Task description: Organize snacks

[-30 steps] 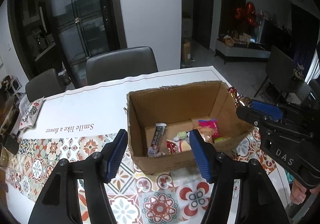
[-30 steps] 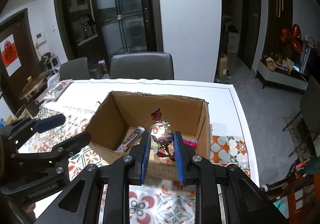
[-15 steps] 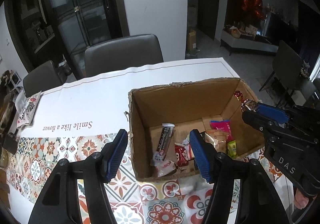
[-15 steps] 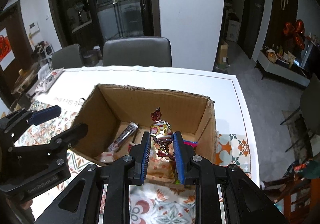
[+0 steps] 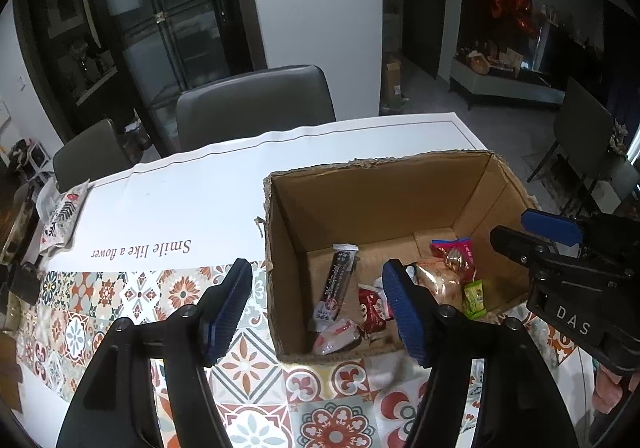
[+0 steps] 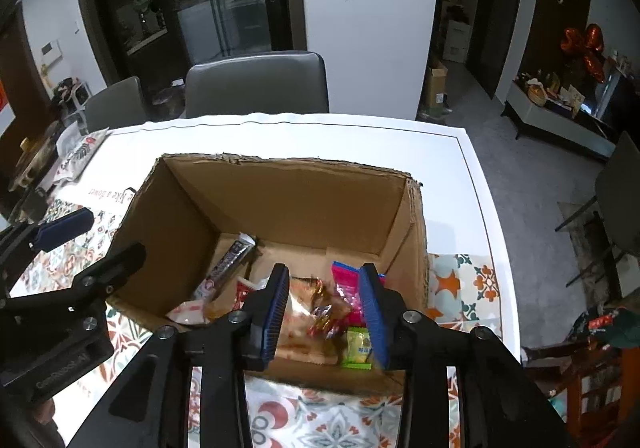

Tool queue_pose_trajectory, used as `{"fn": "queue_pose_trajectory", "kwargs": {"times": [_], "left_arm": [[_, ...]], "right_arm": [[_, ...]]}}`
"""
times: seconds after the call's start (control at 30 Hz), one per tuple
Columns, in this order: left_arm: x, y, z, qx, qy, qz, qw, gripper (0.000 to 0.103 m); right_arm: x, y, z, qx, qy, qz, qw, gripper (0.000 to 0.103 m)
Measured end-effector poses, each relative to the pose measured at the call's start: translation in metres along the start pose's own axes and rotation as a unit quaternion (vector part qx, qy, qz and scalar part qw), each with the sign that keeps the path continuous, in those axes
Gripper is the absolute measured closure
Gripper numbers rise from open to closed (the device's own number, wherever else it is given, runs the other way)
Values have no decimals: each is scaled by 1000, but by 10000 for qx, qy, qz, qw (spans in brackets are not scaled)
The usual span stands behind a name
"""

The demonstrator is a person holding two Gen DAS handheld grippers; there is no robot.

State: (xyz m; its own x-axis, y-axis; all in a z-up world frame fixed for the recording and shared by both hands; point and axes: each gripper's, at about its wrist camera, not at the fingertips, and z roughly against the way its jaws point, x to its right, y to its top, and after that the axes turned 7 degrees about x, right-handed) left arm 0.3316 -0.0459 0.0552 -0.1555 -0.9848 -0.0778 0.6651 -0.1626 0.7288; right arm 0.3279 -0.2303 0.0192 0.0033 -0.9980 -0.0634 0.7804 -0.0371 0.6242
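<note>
An open-topped cardboard box with torn, ragged corrugated edges fills the middle of the right wrist view and sits on a table covered by a smooth white cloth and a tile-patterned runner in orange, teal and cream.

The right gripper hangs over the box's near edge at the bottom centre of its frame. Its ribbed blue pads have just been spreading apart and they press on nothing. Below the gap, a foil-wrapped candy with crinkled red and gold twists lies loose on the box floor, on top of a glossy clear-wrapped pastry. A pink packet lies just behind it, and a small square lime-green sachet sits near the right pad.

The left gripper at the bottom centre of its own view also stands released, and its jaws have just widened a little. Its left pad hangs over the patterned runner; the right pad overlaps the box's interior in the picture. Nothing is between them.

A long dark snack bar with white print lies slantwise toward the box's left wall, and a small red packet and a pale crumpled wrapper lie near the front wall.

At the left edge of the left wrist view, a flat printed pouch rests on the white cloth. Two grey padded chairs stand behind the table.
</note>
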Motion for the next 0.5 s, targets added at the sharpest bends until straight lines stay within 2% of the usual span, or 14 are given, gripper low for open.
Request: {"fn": "queue_pose_trajectory", "kwargs": {"times": [0.07,0.17,0.27,0.43,0.5], "left_arm": [[1,-3,9,104,-4,44,9999,32],[0,-10,25,301,39,139,9994,31],[-1,-18,42,489,39,188,9986,28],[2,-34,74,911,199,151,9955,20],[3,-43,88,1106,264,142,9934,16]], "right_arm": [[1,-4,9,122,-22,-15,9999,66],[1,-9,22,310,-112,25,9995,55],[-1,-18,40,544,-204,108,9982,53],[-8,-32,74,933,-290,229,9950,42],[-11,-42,90,1117,-287,245,9930,33]]}}
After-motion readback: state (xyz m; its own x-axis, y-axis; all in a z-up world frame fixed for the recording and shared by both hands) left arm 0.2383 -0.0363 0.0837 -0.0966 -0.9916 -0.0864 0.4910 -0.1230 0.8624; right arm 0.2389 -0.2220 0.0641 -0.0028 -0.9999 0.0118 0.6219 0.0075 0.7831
